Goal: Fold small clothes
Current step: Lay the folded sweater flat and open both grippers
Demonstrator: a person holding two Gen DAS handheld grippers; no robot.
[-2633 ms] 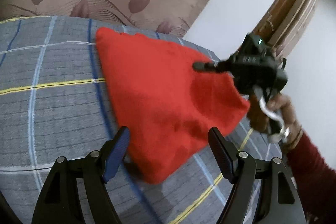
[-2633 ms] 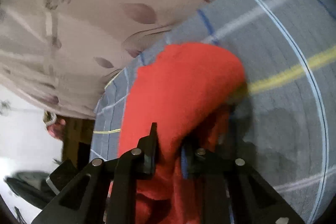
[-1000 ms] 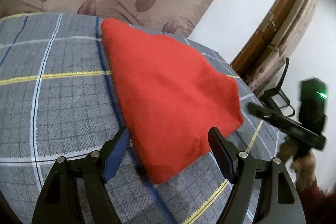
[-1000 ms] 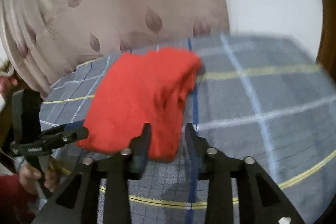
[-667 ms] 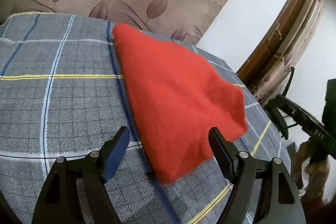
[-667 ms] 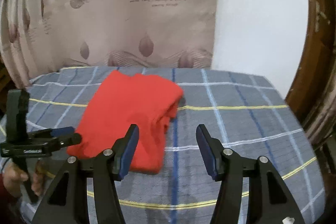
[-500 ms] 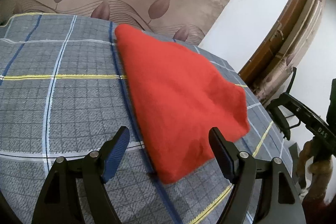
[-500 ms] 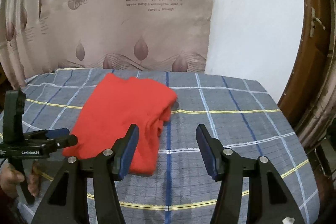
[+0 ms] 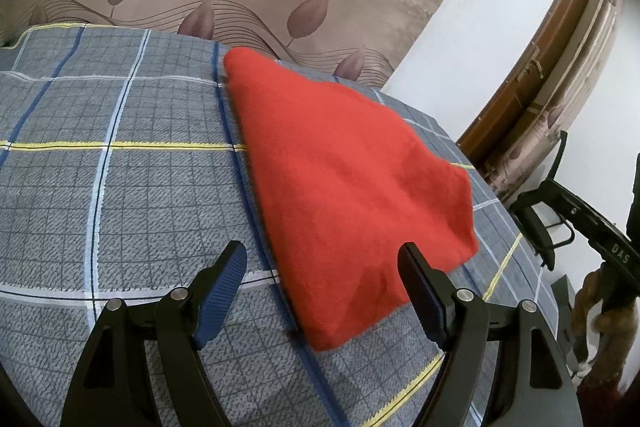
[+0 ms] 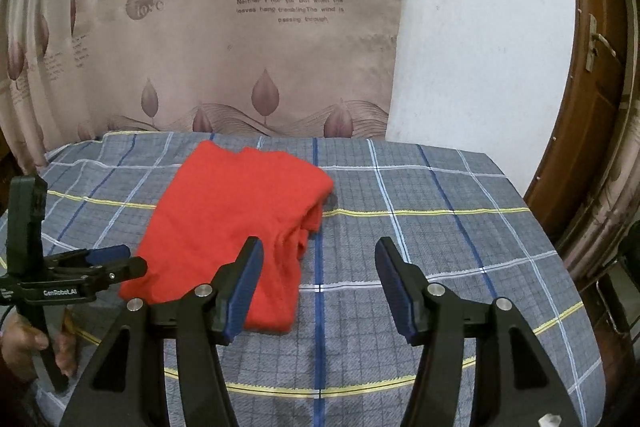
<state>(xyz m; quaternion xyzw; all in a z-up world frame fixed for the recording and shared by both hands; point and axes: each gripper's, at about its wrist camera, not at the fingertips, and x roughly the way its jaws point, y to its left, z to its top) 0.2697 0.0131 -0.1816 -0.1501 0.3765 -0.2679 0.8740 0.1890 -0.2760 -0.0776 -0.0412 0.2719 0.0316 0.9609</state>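
A folded red garment (image 10: 236, 223) lies flat on a grey plaid cloth (image 10: 420, 227) that covers the worktop, left of the middle as the right wrist view shows it. Its layered, slightly rumpled edge (image 10: 308, 227) faces right, just beside a dark blue stripe of the plaid. The rest of the cloth to the right of it carries only its blue, white and yellow lines.

The right hand-held gripper (image 10: 318, 283) hovers above the near part of the worktop with its jaws parted and nothing between them; its left fingertip overlaps the near corner of the garment in the view, though contact cannot be told. The left hand-held gripper (image 9: 322, 281) is also held wide apart and grips nothing; the near end of the garment (image 9: 344, 187) shows in the gap between its blue-padded fingers (image 9: 224, 279), apart from both pads. In the right wrist view this gripper reaches in from the left edge, its tips close to the garment's near left corner, with a person's hand (image 10: 24, 347) on its handle below.

Behind the worktop hangs a beige curtain (image 10: 240, 47) printed with leaves and lettering, touching the far edge of the cloth. To its right is a white wall (image 10: 480, 47), then a brown wooden door frame (image 10: 588, 107)
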